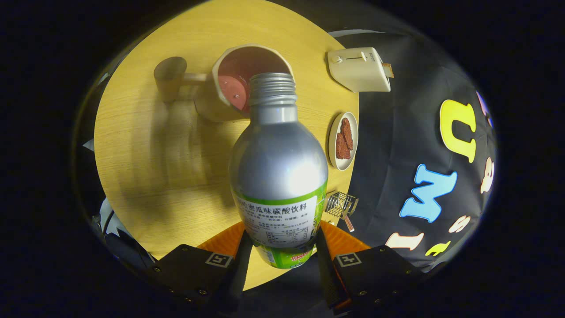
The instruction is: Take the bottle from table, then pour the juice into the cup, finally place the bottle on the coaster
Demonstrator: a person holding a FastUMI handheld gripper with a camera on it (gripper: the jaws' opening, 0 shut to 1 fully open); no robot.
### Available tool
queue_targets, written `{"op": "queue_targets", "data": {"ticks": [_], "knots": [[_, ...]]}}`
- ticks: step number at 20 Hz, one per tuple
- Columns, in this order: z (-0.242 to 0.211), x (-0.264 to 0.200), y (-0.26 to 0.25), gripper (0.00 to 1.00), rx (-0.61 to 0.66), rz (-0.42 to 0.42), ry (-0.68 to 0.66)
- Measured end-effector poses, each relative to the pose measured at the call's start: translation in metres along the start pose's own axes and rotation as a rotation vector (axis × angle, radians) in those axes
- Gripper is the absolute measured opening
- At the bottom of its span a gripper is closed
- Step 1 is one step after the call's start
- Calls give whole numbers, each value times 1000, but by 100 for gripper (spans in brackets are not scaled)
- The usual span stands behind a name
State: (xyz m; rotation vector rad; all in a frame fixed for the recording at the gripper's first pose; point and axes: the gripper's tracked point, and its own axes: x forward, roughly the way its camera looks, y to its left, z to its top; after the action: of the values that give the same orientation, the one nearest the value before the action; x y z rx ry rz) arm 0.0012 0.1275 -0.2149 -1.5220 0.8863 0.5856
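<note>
1. Gripper [279, 254] clamped on bottle [278, 172]; both fingers press the labelled lower body.
2. Bottle uncapped, its open neck at the cup's rim, above the wooden table [145, 168].
3. Cup [240, 81] just beyond the fingers; red liquid inside.
4. Small dish [334, 154] right of the bottle holds dark reddish pieces.

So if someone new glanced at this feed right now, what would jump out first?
First the silver bottle, clamped between the gripper fingers with its open threaded mouth tipped over the cup just beyond it on the wooden table. Next, the white toaster at the table's far edge past the cup, and nearer, beside the bottle, a small plate holding dark reddish pieces.
</note>
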Motion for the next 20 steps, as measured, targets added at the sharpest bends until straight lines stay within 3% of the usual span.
{"op": "queue_targets", "data": {"ticks": [5,13,20], "knots": [[-1,5,0,71,117,-1,-102],[-8,11,25,70,376,122,-191],[-11,21,30,71,595,169,-264]]}}
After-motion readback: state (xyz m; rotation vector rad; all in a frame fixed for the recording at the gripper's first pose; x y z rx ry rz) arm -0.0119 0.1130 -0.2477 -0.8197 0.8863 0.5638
